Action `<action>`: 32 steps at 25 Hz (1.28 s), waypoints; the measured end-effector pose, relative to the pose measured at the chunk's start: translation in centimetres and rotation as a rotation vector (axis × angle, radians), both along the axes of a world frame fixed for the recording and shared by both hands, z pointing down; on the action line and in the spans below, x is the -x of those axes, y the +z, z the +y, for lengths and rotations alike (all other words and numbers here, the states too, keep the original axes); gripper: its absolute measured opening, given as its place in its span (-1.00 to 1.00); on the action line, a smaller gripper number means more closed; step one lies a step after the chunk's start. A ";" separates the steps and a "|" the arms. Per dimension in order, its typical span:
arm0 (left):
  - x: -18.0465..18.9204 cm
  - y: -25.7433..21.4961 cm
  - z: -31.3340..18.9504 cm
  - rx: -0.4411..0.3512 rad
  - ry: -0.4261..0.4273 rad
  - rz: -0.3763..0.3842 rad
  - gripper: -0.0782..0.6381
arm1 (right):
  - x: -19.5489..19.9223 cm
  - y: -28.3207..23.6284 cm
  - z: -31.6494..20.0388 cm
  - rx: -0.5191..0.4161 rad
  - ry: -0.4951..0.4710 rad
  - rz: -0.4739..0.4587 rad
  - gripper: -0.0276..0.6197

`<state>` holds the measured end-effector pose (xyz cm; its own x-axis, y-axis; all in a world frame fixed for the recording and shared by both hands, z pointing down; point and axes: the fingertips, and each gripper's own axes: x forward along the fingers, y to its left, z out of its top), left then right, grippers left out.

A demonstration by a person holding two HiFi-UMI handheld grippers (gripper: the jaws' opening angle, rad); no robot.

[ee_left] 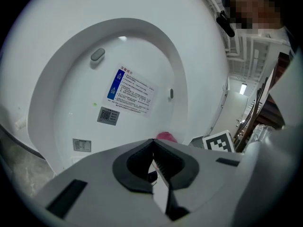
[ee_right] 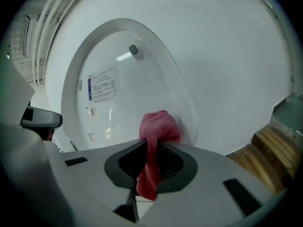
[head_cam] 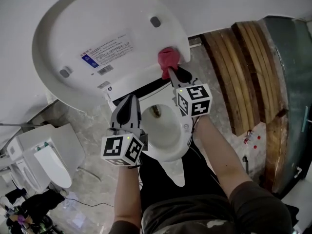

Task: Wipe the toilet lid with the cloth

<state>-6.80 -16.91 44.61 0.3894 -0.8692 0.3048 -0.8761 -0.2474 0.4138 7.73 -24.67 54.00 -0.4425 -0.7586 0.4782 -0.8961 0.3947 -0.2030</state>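
The white toilet lid (head_cam: 97,28) stands raised, its underside with a printed label (head_cam: 106,51) facing me. My right gripper (head_cam: 171,72) is shut on a bunched red cloth (head_cam: 168,58), which sits against the lid's lower right edge. In the right gripper view the red cloth (ee_right: 156,131) bulges out past the jaws in front of the lid (ee_right: 123,79). My left gripper (head_cam: 130,100) is shut and holds nothing; it hovers over the toilet's left rim, below the lid. Its view shows the toilet lid (ee_left: 123,70) and a bit of the cloth (ee_left: 165,136).
The open toilet bowl (head_cam: 163,130) lies between my arms. Stacked wooden planks (head_cam: 243,77) lean at the right. A second white toilet (head_cam: 44,155) sits at the lower left, beside clutter on the marbled floor (head_cam: 92,189).
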 end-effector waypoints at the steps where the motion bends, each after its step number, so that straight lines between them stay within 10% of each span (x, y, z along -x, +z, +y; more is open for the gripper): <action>1: 0.4 -0.4 0.3 -0.012 0.001 -0.001 -0.76 | 0.5 -0.8 0.4 -0.015 -0.011 -0.003 -0.78; 19: 15.5 -13.9 2.3 -0.227 0.162 -0.069 -0.76 | 14.8 -14.7 5.3 -0.146 -0.037 -0.122 -0.78; 32: 17.1 -18.1 -3.7 -0.302 0.350 -0.089 -0.39 | 20.2 -20.8 8.2 -0.213 -0.070 -0.041 -0.78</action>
<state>-23.90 -20.62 26.55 0.6586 -0.7453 0.1041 -0.7475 -0.6320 0.2047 -12.50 -16.49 33.16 -0.5132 -0.8073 0.2912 -0.8578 0.4932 -0.1447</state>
